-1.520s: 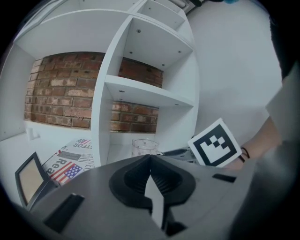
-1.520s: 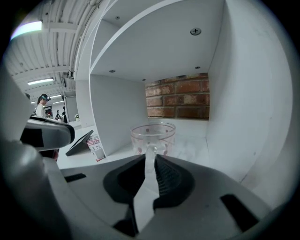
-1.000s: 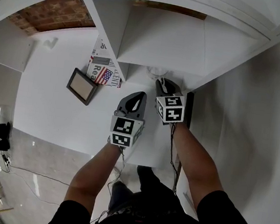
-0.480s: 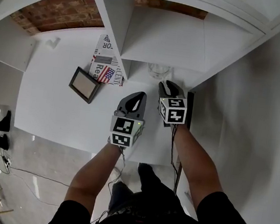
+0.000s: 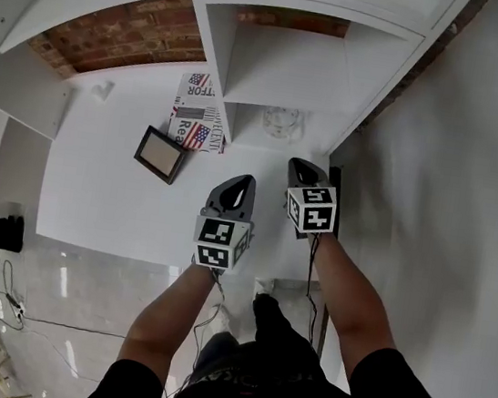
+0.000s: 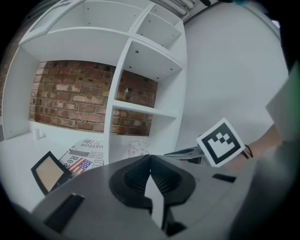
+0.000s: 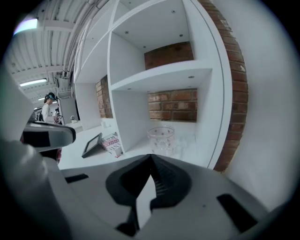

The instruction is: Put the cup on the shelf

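Observation:
A clear glass cup [image 5: 281,122] stands upright on the floor of the lowest right compartment of the white shelf unit [image 5: 215,58]. It also shows in the left gripper view as the cup [image 6: 138,148] and in the right gripper view as the cup [image 7: 161,138]. My right gripper [image 5: 301,165] hangs in front of that compartment, apart from the cup, shut and empty [image 7: 151,156]. My left gripper [image 5: 245,182] sits beside it on the left, shut with nothing in it [image 6: 150,157].
A small picture frame [image 5: 161,155] and a folded newspaper [image 5: 196,122] lie on the white counter left of the shelf divider. A white wall [image 5: 472,179] rises close on the right. Brick shows behind the shelf. A person [image 7: 47,108] stands far off.
My right gripper has drawn back from the cup toward me, leaving the cup standing alone in the compartment. The left gripper has barely moved.

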A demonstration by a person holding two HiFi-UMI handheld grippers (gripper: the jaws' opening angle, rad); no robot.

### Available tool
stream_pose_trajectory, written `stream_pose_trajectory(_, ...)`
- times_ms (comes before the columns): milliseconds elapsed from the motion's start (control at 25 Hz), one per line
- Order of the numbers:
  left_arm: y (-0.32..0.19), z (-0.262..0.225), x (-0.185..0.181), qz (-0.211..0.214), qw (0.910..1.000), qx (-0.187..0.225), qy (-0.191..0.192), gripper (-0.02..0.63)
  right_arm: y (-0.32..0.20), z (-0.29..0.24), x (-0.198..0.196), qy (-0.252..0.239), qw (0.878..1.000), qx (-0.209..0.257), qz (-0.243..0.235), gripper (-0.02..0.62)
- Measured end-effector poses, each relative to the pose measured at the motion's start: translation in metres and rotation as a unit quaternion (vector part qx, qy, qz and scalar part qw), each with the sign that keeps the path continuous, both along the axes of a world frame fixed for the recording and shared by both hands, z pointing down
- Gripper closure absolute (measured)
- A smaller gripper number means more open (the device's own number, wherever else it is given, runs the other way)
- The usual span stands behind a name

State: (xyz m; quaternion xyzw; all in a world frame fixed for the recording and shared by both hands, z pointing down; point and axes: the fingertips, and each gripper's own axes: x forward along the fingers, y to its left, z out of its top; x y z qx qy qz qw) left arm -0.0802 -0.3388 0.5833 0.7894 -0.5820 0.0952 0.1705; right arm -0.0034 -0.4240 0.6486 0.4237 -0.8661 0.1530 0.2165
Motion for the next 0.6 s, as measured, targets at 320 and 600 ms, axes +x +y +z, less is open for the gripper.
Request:
stream_pose_trajectory(320, 0.078, -0.042, -0.014, 0.009, 1.0000, 0.002, 0.002, 0.601, 0.089, -0.066, 0.001, -0.026, 0.999, 0.024, 0.002, 0.595)
stream_pose_trajectory(600, 0.135, -0.081, -0.025, 0.013, 0.9996, 0.019, 0.017, 0.601, 0.164, -0.122, 0.000, -0.053, 0.997, 0.057, 0.006, 0.595)
